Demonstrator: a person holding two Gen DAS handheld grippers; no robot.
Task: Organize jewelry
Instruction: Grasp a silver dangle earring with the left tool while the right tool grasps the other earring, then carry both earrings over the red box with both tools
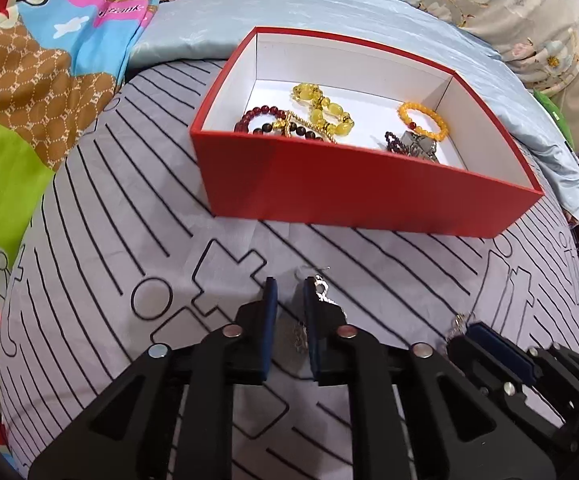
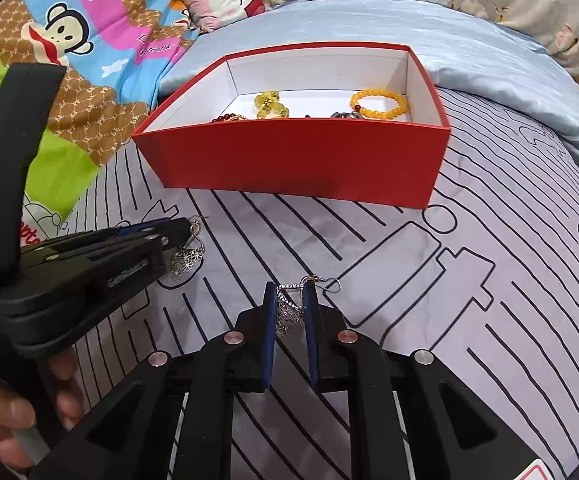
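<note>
A red box (image 1: 353,184) with a white inside stands on the striped sheet and holds several bead bracelets; it also shows in the right wrist view (image 2: 297,160). A silver flower earring (image 1: 323,294) lies on the sheet by my left gripper (image 1: 289,292), whose jaws stand a little apart around it. The same earring (image 2: 187,258) hangs at the left fingertips in the right wrist view. My right gripper (image 2: 291,294) has a second silver earring (image 2: 289,312) between its slightly parted jaws. Both grippers are just in front of the box.
A grey sheet with black lines (image 2: 469,280) covers the bed. A pale blue pillow (image 1: 193,28) lies behind the box. A cartoon quilt (image 1: 41,60) is on the left. A hand (image 2: 17,420) holds the left gripper.
</note>
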